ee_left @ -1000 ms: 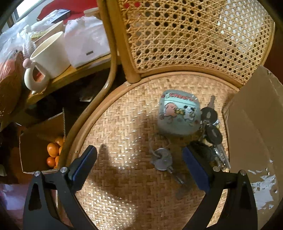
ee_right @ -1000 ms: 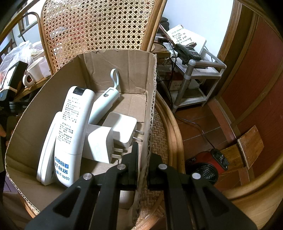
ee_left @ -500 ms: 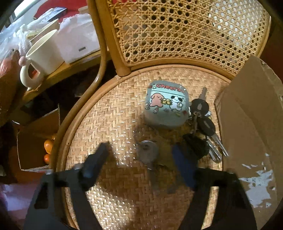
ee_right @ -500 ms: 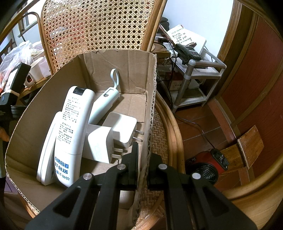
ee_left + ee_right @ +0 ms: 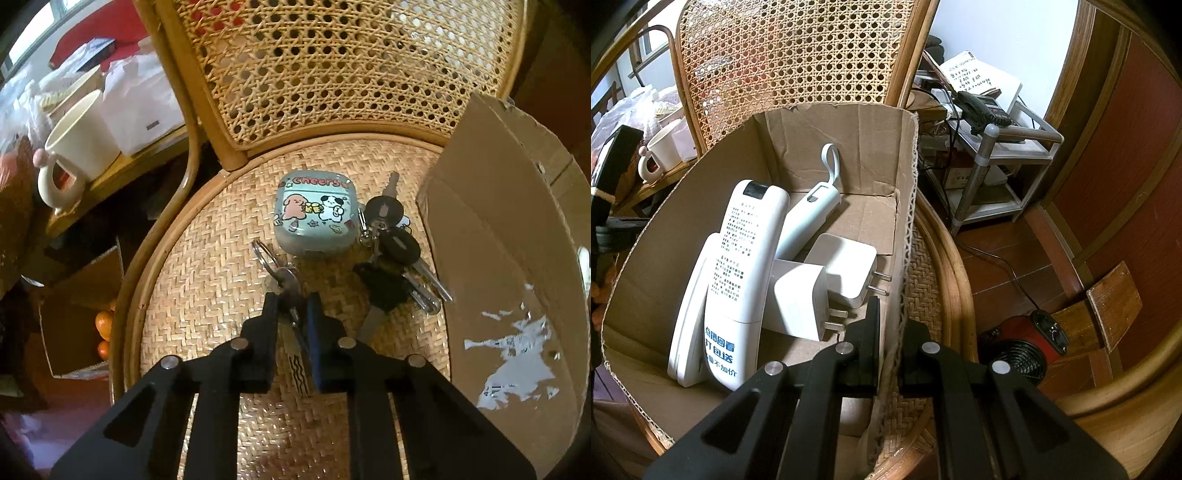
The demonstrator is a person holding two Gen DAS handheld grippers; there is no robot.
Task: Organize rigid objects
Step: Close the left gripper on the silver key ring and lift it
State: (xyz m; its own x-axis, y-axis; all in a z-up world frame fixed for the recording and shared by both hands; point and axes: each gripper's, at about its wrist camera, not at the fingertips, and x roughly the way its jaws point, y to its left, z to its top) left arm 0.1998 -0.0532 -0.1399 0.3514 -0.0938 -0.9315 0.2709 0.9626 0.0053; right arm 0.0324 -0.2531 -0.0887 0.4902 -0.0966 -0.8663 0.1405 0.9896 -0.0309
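In the left wrist view my left gripper [image 5: 291, 306] is shut on a single silver key [image 5: 290, 291] with a ring [image 5: 264, 253], low on the wicker chair seat [image 5: 207, 266]. Beyond it lie a pale green earbud case [image 5: 316, 218] with cartoon dogs and a bunch of black-headed keys [image 5: 395, 258]. In the right wrist view my right gripper [image 5: 890, 325] is shut on the right wall of the cardboard box [image 5: 907, 236]. The box holds a white remote [image 5: 744, 273], two white plug adapters [image 5: 820, 280] and a pale blue tool [image 5: 812, 210].
The box's outer wall [image 5: 498, 280] stands right of the keys. The cane chair back [image 5: 332, 62] rises behind. A cream mug [image 5: 74, 147] sits on a side table at left. A carton with oranges [image 5: 101, 328] lies on the floor. A metal shelf [image 5: 993, 166] and small fan [image 5: 1023, 354] stand right.
My left gripper moved forward and closed from wide open onto the single silver key. My right gripper stayed shut on the box wall without moving.
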